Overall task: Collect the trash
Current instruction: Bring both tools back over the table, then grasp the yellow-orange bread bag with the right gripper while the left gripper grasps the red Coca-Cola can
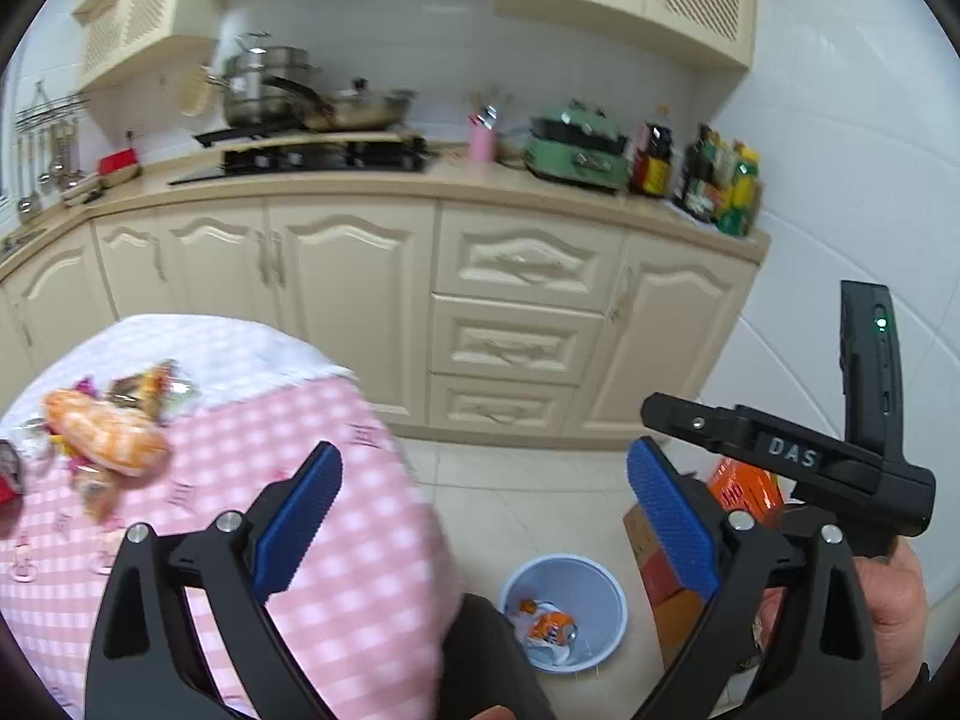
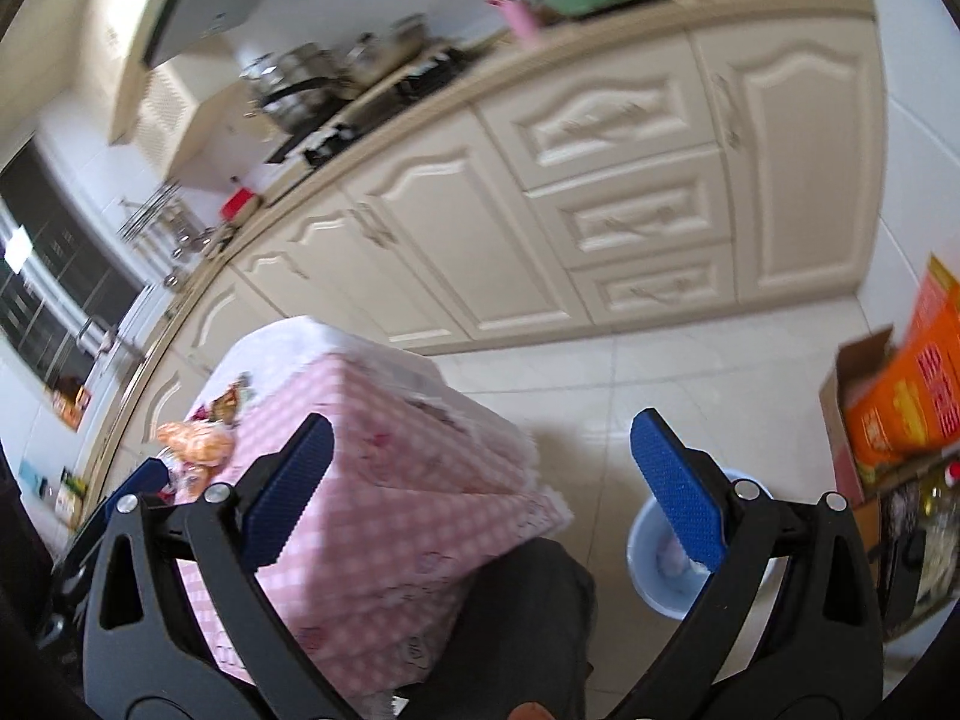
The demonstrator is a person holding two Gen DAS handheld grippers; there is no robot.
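Observation:
A pile of snack wrappers with an orange bag lies on the pink checked table at the left. A light blue bin stands on the floor to the table's right, with an orange wrapper inside. My left gripper is open and empty, above the table's right edge. My right gripper is open and empty, above the floor between the table and the bin. The wrappers also show in the right wrist view.
Cardboard boxes and an orange package stand on the floor right of the bin, also in the right wrist view. Cream kitchen cabinets with a stove, pots and bottles run along the back. My right gripper's body is at the right.

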